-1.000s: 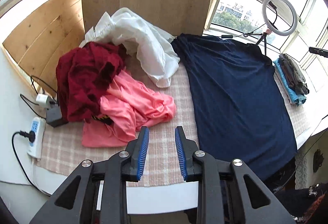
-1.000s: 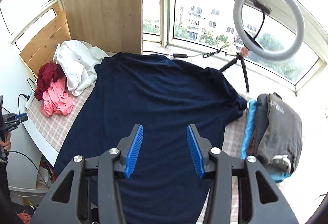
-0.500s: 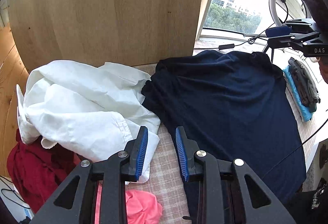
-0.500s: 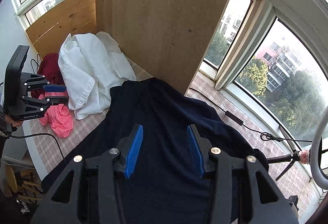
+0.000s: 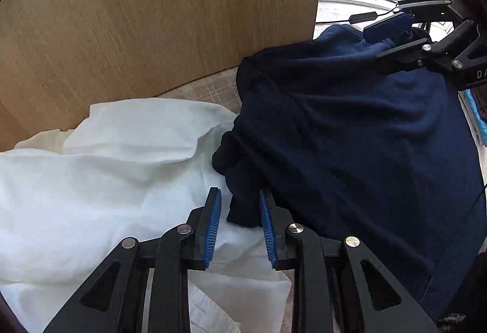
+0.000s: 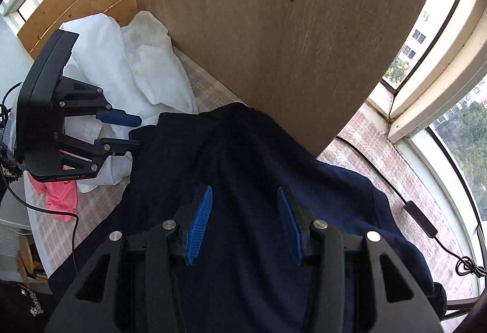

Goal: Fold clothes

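Observation:
A navy shirt [image 5: 350, 135] lies spread on the checked cloth, its top end against a wooden board. My left gripper [image 5: 239, 191] points down at the shirt's left edge, next to a crumpled white garment [image 5: 106, 165]. A bunched fold of navy fabric sits between its blue pads; the jaws are closing but still stand apart. In the right wrist view the left gripper [image 6: 138, 132] shows its fingers straddling that edge. My right gripper [image 6: 244, 190] hangs open just over the navy shirt [image 6: 243, 156] near its top; it is also visible at the upper right as the right gripper [image 5: 374, 43].
A tall wooden board [image 6: 274, 28] stands right behind the shirt. The white garment [image 6: 152, 68] and a pink one [image 6: 61, 196] lie to the left. A black cable [image 6: 420, 217] runs along the window sill at the right. The table's edge is at the lower left.
Both grippers have swung toward the far end of the table and dropped low. The left one now has the navy shirt's edge between its pads; the right hovers close over the shirt's top.

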Action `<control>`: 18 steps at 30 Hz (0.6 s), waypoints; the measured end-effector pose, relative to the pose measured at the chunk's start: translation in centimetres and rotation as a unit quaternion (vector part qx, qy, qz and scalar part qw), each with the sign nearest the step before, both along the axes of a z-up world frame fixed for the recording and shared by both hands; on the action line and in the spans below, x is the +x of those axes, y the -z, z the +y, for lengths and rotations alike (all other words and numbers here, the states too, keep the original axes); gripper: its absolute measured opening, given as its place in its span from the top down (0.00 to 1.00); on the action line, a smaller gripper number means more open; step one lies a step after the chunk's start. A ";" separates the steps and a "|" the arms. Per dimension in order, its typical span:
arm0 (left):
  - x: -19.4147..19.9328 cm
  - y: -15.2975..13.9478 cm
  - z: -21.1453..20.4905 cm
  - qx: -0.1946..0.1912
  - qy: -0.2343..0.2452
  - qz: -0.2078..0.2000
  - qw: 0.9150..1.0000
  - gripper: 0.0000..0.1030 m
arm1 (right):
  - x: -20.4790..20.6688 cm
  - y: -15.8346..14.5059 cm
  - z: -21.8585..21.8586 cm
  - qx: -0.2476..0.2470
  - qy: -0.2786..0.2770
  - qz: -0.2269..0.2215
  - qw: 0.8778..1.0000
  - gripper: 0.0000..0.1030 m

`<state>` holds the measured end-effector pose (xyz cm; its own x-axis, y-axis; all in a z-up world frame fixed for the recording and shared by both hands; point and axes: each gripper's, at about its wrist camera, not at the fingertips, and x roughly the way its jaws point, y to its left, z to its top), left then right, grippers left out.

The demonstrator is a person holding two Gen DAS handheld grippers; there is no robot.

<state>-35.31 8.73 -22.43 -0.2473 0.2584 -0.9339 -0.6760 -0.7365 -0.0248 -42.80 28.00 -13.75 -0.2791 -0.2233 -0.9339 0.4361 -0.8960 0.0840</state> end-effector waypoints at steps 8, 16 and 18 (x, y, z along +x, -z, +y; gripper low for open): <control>4.7 -3.5 -6.4 0.057 -0.052 0.038 0.996 0.97 | -1.9 4.3 0.5 0.046 0.017 -0.026 0.998 0.57; 7.5 -2.1 -7.2 0.089 -0.052 0.024 0.994 0.97 | -2.6 3.5 -1.2 0.055 0.010 -0.016 0.998 0.57; 7.7 -2.1 -6.8 0.104 -0.042 0.016 0.994 0.97 | -2.7 1.6 -3.1 0.016 -0.013 -0.009 1.000 0.57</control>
